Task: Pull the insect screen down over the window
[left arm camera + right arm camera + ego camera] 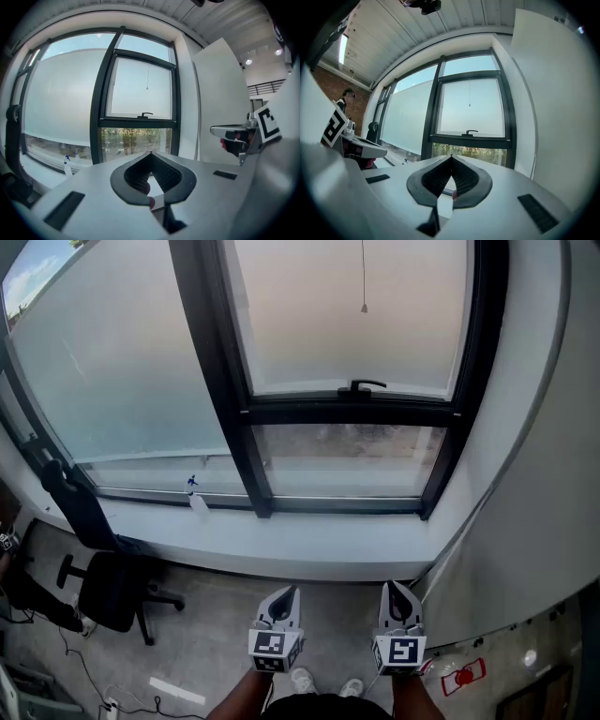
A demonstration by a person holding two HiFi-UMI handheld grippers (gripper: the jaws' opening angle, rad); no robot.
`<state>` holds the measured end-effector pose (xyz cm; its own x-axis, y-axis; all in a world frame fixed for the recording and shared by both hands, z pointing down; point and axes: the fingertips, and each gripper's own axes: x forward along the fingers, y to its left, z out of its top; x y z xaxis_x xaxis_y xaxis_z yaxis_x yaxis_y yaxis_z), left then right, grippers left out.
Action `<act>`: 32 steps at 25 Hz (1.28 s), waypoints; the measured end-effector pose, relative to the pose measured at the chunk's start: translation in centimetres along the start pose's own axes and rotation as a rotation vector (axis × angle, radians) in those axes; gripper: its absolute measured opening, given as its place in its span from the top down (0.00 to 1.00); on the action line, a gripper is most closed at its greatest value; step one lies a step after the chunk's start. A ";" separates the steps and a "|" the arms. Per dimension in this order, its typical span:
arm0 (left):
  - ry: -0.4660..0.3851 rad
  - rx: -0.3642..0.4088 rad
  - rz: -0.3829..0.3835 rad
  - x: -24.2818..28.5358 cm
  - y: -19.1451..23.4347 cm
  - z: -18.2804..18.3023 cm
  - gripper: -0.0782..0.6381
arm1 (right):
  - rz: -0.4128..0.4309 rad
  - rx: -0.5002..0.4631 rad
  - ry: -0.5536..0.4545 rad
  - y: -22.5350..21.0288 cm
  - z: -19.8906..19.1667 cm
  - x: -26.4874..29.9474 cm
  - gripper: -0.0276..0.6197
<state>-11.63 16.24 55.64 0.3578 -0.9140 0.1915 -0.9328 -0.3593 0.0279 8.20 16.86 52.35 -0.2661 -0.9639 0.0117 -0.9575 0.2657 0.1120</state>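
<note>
The dark-framed window (352, 413) fills the upper head view. Its right sash carries a black handle (361, 385). A thin pull cord with a small bead (364, 307) hangs before the pane, high above both grippers. The cord (147, 87) also shows in the left gripper view, and the cord (469, 105) in the right gripper view. My left gripper (289, 594) and right gripper (394, 587) are held low, side by side, well short of the sill, jaws pointing at the window. Left gripper (150, 153) and right gripper (451, 157) are both shut with nothing between the jaws.
A white sill (281, 535) runs under the window with a spray bottle (195, 495) on it. A black office chair (112, 592) stands at the lower left, cables on the floor beside it. A white wall (534, 474) closes the right side. A black stand (66, 488) leans at left.
</note>
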 end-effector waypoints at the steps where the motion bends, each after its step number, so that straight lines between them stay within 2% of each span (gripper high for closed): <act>1: 0.005 -0.021 -0.002 -0.1 -0.2 -0.3 0.89 | 0.003 -0.005 0.009 0.1 -0.2 -0.2 0.95; 5: 0.023 -0.090 -0.017 -0.4 -1.2 -1.7 0.89 | 0.010 -0.017 0.035 0.5 -0.8 -1.5 0.95; 9: 0.017 -0.036 -0.027 -0.5 -1.5 -1.6 0.89 | 0.006 -0.016 0.038 0.7 -0.7 -1.6 0.95; 14: 0.027 -0.008 -0.035 -0.4 -1.7 -1.9 0.89 | 0.008 -0.014 0.033 0.8 -0.8 -1.4 0.95; 18: 0.023 -0.032 -0.028 -0.3 -1.8 -0.4 0.89 | 0.030 0.001 0.004 1.0 -0.4 -1.2 0.95; 21: 0.017 -0.011 -0.013 -0.1 -1.1 -0.5 0.89 | 0.020 -0.005 0.009 1.1 -0.3 -0.7 0.95; 25: 0.022 -0.024 -0.009 0.3 -0.4 -0.6 0.89 | 0.012 0.014 0.011 1.0 -0.2 -0.2 0.95; 28: 0.017 -0.031 -0.017 0.6 0.2 -0.5 0.89 | -0.009 0.064 -0.002 0.7 0.5 0.1 0.95; 32: 0.031 -0.049 -0.044 0.8 1.0 -1.1 0.89 | -0.051 0.054 0.025 0.9 0.0 0.7 0.95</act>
<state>-12.34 15.38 56.90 0.3973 -0.8911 0.2194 -0.9176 -0.3882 0.0852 7.13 16.45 52.42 -0.2147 -0.9761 0.0327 -0.9745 0.2163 0.0593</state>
